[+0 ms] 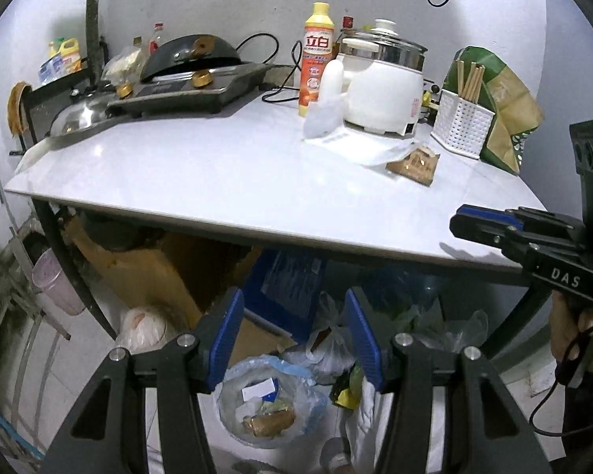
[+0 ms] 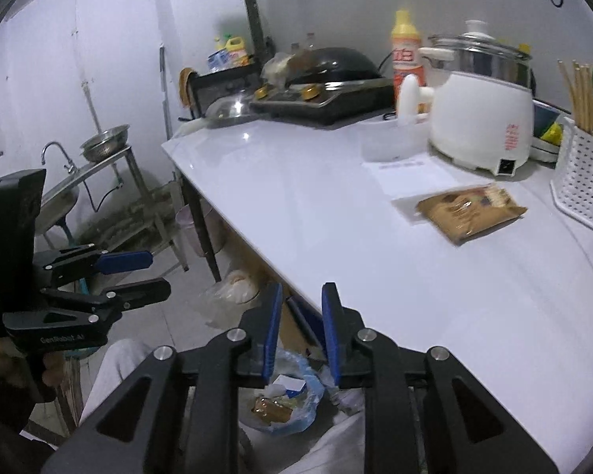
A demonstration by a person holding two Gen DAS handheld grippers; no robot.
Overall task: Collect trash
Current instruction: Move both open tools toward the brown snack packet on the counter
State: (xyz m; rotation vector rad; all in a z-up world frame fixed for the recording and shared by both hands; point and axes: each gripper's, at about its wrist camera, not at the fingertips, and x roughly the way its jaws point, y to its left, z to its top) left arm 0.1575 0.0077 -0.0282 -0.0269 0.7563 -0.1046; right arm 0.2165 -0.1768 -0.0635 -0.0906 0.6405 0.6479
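both grippers hang over the near edge of a white surface (image 2: 336, 213), each with nothing between its blue pads. the left gripper (image 1: 292, 339) stands about half open; the right gripper (image 2: 298, 333) is parted only narrowly, and its fingers frame empty air above the bin. seen from the left wrist view, the right gripper (image 1: 490, 229) enters from the frame's right edge, its body cut off there, with part of the hand that bears it showing below. below the surface's edge sits a trash bin (image 1: 265, 399) lined with a bluish plastic bag, holding a small white and blue box and a brown packet; the rest of its contents cannot be made out. around it lie crumpled plastic bags and wrappers (image 1: 336, 347), half hidden by the gripper fingers and by shadow under the surface. on the surface itself a brown snack wrapper (image 2: 470, 213) lies flat, overlapping a sheet of white paper (image 2: 411, 173), near a white electric cooker (image 2: 482, 130) and a white perforated holder of chopsticks (image 2: 585, 181), which the frame cuts off at the right. an orange dish soap bottle (image 1: 316, 59) stands behind, its label only partly readable. a dark stove (image 1: 186, 87) sits at the far end.
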